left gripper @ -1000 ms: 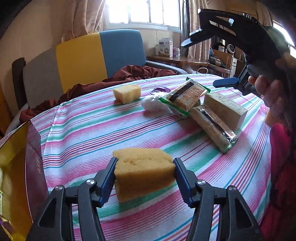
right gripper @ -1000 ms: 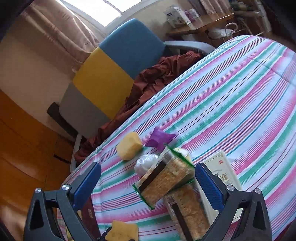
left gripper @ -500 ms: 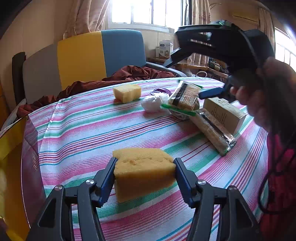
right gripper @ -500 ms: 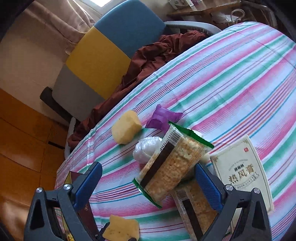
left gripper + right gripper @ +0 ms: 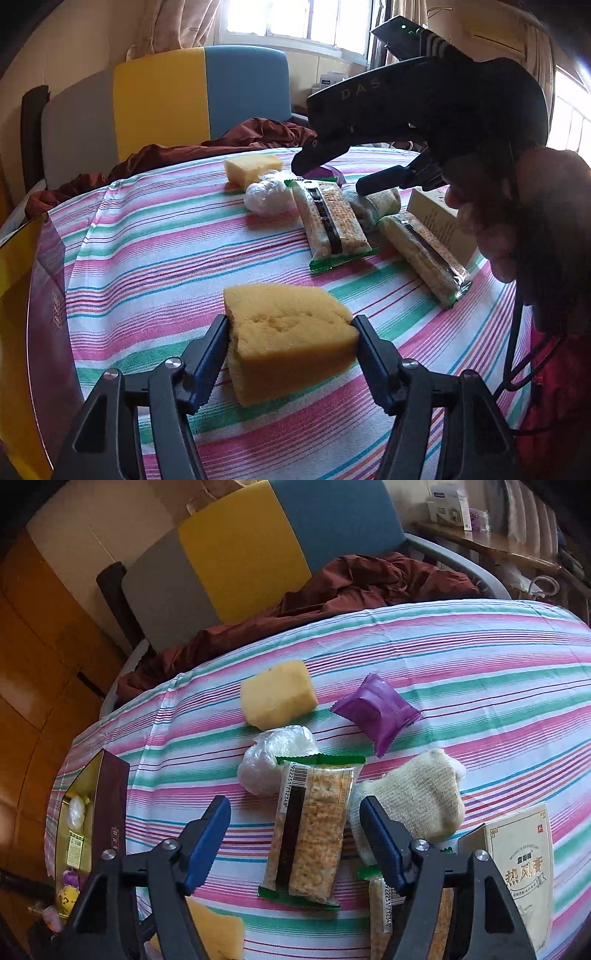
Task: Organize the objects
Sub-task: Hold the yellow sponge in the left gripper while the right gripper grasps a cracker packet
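The second cracker pack (image 5: 380, 919) and the cream box (image 5: 521, 867) are partly hidden behind the right gripper (image 5: 295, 830), whose jaws are closing around the green-edged cracker pack (image 5: 314, 827) lying flat on the striped counter (image 5: 480, 657), pads not yet touching it. The left gripper (image 5: 291, 345) holds a yellow sponge (image 5: 288, 332) while its jaws are opening. A second sponge (image 5: 277, 698), a plastic bundle (image 5: 273, 757), a purple packet (image 5: 376, 712) and a knitted cloth (image 5: 413, 797) crowd the pack. The open box (image 5: 92, 812) is cut off at the left edge.
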The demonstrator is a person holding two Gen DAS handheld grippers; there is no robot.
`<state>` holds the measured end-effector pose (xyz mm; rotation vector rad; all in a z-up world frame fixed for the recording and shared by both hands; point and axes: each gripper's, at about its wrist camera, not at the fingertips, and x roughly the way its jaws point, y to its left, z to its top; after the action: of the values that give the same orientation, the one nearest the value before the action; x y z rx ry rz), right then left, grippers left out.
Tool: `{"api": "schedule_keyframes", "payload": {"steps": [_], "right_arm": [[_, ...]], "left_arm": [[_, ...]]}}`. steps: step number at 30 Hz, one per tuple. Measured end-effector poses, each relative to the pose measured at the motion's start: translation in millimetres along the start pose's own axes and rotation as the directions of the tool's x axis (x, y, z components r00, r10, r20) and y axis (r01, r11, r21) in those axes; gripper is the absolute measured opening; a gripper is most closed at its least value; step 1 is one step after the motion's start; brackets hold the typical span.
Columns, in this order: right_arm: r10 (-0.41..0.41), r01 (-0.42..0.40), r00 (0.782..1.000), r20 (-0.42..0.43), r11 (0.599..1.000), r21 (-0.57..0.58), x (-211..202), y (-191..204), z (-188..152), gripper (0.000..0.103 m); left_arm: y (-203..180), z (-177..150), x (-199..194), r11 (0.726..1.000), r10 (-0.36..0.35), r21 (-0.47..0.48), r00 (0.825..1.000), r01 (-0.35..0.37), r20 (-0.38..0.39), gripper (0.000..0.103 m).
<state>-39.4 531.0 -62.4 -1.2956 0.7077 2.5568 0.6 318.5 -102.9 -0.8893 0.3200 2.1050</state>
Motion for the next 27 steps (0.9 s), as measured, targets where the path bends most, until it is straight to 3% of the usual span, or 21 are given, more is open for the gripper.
{"api": "schedule_keyframes", "payload": {"steps": [7,13,18,24,26,27], "right_arm": [[0.012,-0.016,0.999,-0.033,0.994,-0.106,-1,27,-11,0.075],[-0.075,0.069,0.985,-0.153,0.997,-0.039,22,8,-18,0.075],[-0.048,0.048,0.988,-0.147,0.999,-0.003,26,4,-13,0.075],[-0.125,0.107,0.978,-0.167,0.988,-0.108,42,16,-19,0.074],[-0.227,0.195,0.962,-0.152,0.96,-0.201,45,24,-25,0.058],[-0.23,0.196,0.962,-0.147,0.956,-0.217,44,25,-27,0.052]], "left_arm": [[0,0,2,1.0,0.003,0.002,1.0,-0.003,-0.005,0.067],[-1,-1,4,1.0,0.006,0.005,1.0,-0.006,-0.013,0.068],[-2,-1,5,1.0,0.004,0.004,1.0,-0.004,-0.02,0.069],[-2,-3,6,1.0,0.005,0.005,1.0,-0.005,-0.031,0.069],[-1,-3,5,1.0,0.006,0.006,0.999,-0.006,-0.031,0.069],[-1,-3,5,1.0,0.006,0.006,1.0,-0.006,-0.031,0.069]]}}
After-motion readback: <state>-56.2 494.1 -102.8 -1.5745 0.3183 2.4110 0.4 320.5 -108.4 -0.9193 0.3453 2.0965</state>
